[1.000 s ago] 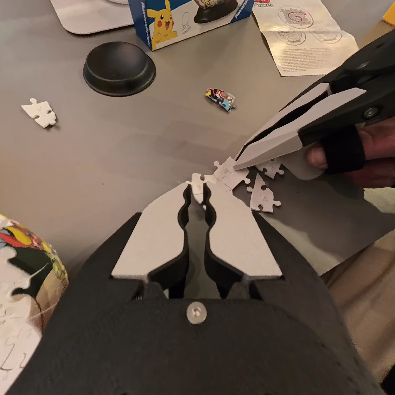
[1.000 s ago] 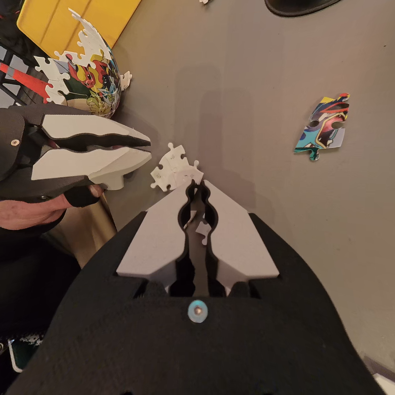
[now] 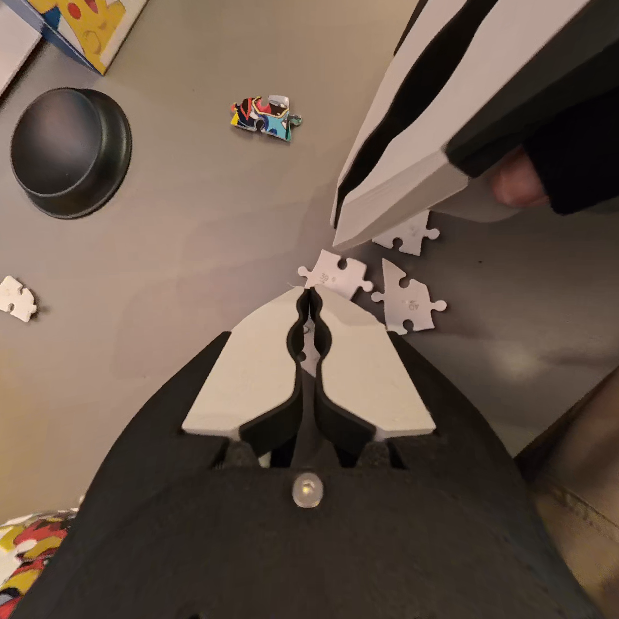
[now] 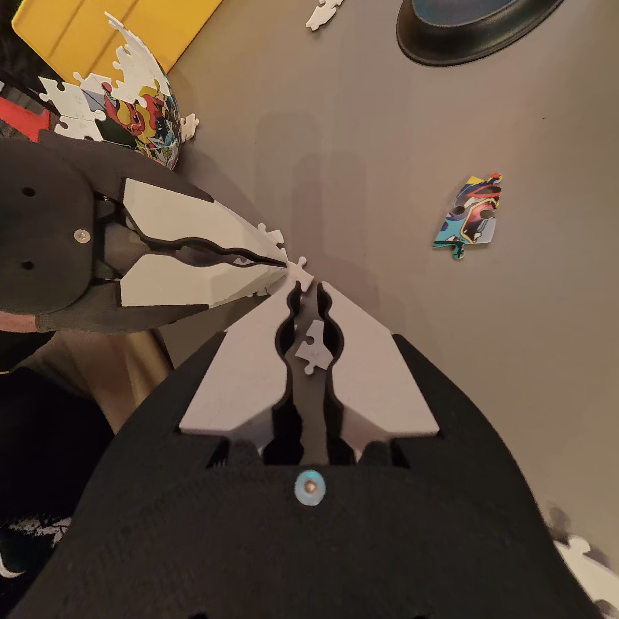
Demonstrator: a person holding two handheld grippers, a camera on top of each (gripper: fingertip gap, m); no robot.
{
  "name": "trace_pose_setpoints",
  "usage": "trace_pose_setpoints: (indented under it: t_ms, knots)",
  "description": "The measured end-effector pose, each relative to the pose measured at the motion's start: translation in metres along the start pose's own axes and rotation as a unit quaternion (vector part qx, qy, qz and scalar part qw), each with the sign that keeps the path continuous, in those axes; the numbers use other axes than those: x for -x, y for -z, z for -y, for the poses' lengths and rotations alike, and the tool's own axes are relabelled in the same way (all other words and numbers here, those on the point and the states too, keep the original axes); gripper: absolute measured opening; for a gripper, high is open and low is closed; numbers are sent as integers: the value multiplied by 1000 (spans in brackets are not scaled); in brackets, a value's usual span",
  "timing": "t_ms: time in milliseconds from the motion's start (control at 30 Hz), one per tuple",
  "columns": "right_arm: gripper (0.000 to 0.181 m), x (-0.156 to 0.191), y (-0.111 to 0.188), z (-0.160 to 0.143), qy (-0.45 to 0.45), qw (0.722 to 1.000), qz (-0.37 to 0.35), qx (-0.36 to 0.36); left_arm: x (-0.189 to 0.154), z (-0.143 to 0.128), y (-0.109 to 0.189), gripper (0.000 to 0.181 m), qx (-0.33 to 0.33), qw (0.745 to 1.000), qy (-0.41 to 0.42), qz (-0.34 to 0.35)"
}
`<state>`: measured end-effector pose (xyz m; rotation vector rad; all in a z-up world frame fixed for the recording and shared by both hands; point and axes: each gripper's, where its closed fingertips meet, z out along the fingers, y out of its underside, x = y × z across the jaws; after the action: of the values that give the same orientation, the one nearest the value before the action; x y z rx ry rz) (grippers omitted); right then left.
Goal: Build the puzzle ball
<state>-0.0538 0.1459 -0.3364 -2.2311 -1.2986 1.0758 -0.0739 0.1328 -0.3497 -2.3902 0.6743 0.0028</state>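
Left wrist view: left gripper (image 3: 308, 292) pinches a white piece (image 3: 338, 274); two more white pieces (image 3: 408, 310) lie right. Right gripper (image 4: 307, 286) stands slightly spread, near one colourful piece (image 4: 470, 216) and the black stand (image 3: 68, 150).

Left tool (image 3: 307, 294) now clamped on white piece (image 3: 336, 278)

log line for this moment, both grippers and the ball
left gripper: shut on white piece | right gripper: open, empty, beside it | puzzle ball: partly built, apart
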Motion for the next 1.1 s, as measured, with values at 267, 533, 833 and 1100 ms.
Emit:
trace_pose_setpoints:
  t_ms: [267, 533, 833, 1100]
  knots:
    - [8, 1, 7, -2, 10, 1000, -1, 5, 0, 0, 0, 0, 0, 1000, -2, -11]
    - [11, 6, 26, -10, 44, 999, -7, 12, 10, -3, 2, 0, 11, 1000, 21, 20]
    - [17, 25, 24, -27, 144, 988, -4, 61, 13, 2, 18, 0, -11, 1000, 21, 10]
    - [21, 19, 5, -26, 234, 967, -17, 96, -12, -4, 26, 0, -15, 999, 13, -35]
